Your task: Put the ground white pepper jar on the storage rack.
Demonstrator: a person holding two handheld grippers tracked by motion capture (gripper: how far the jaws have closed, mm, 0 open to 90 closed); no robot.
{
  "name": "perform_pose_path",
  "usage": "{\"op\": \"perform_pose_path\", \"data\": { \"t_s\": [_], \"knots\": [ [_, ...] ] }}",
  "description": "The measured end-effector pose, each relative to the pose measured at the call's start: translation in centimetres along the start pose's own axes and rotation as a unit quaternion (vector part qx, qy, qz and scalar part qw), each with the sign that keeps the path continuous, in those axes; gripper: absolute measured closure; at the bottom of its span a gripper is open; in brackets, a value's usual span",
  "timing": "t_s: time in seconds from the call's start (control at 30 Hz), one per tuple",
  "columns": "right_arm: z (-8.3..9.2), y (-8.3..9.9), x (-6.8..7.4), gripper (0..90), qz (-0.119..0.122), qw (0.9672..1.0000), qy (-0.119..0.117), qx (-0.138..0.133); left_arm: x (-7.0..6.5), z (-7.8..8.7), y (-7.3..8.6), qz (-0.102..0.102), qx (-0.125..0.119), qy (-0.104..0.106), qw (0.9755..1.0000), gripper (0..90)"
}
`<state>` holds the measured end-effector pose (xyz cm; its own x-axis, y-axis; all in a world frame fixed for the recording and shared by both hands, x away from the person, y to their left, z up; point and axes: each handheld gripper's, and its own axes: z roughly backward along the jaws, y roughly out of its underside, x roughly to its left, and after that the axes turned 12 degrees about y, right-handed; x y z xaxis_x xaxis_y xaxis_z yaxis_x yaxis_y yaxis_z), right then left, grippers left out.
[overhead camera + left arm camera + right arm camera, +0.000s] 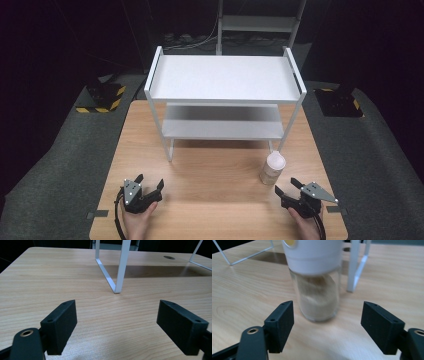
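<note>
Presently: jar [273, 168], upright, white-capped, at 11 o'clock just beyond right tool [291, 188], jaws spread, empty. Left tool [149, 184] likewise agape, well apart. Desk [210, 170] bears shelf rack [225, 80].

This looks like a test room or lab, not a home. Black walls hang all around and the floor is grey carpet. One small wood table [200, 165] stands in the middle with a bare white rack [225, 80] on it. Two black stands [102, 95] with yellow and black warning stripes sit on the floor at each side. Cables [185, 42] lie at the back near another white shelf [257, 22].
</note>
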<state>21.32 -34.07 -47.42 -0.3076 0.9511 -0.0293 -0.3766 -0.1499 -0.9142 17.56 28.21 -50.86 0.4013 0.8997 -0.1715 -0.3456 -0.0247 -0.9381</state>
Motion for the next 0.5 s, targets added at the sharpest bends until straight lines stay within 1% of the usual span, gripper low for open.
{"op": "perform_pose_path", "data": {
  "t_s": [0.03,0.13,0.17,0.2,0.23,0.4,0.43,0.5],
  "knots": [
    [-0.1,-0.1,0.1,23.8,0.001,1.0,0.001,0.0,0.0,0.0,0.0,0.0,0.0,0.0,1.0,16.7],
    [-1.5,-0.9,0.8,23.4,0.01,0.9999,0.005,0.005,0.0,0.0,0.0,0.001,-0.001,0.0,1.0,16.7],
    [-2.2,-1.3,1.1,23.3,0.009,0.9999,0.006,0.009,0.0,0.0,0.0,0.001,0.0,0.0,1.0,16.7],
    [-2.2,-1.3,1.1,23.3,0.009,0.9999,0.006,0.009,0.0,0.0,0.0,0.001,0.0,0.0,1.0,16.7],
    [-2.7,-1.5,1.1,23.3,0.006,0.9999,0.001,0.009,0.0,0.0,0.0,0.001,0.0,0.0,1.0,16.7],
    [-4.2,-2.7,2.0,23.8,0.024,0.9997,0.001,0.01,0.1,0.0,0.0,0.001,-0.001,0.0,1.0,16.7],
    [-4.4,-2.9,2.5,25.5,0.029,0.9994,0.012,0.012,0.1,0.0,0.0,0.001,-0.002,0.0,1.0,16.7],
    [-4.6,-3.1,3.0,29.8,0.037,0.999,0.021,0.011,0.1,0.0,0.0,0.001,-0.002,0.0,1.0,16.7]
  ]
}}
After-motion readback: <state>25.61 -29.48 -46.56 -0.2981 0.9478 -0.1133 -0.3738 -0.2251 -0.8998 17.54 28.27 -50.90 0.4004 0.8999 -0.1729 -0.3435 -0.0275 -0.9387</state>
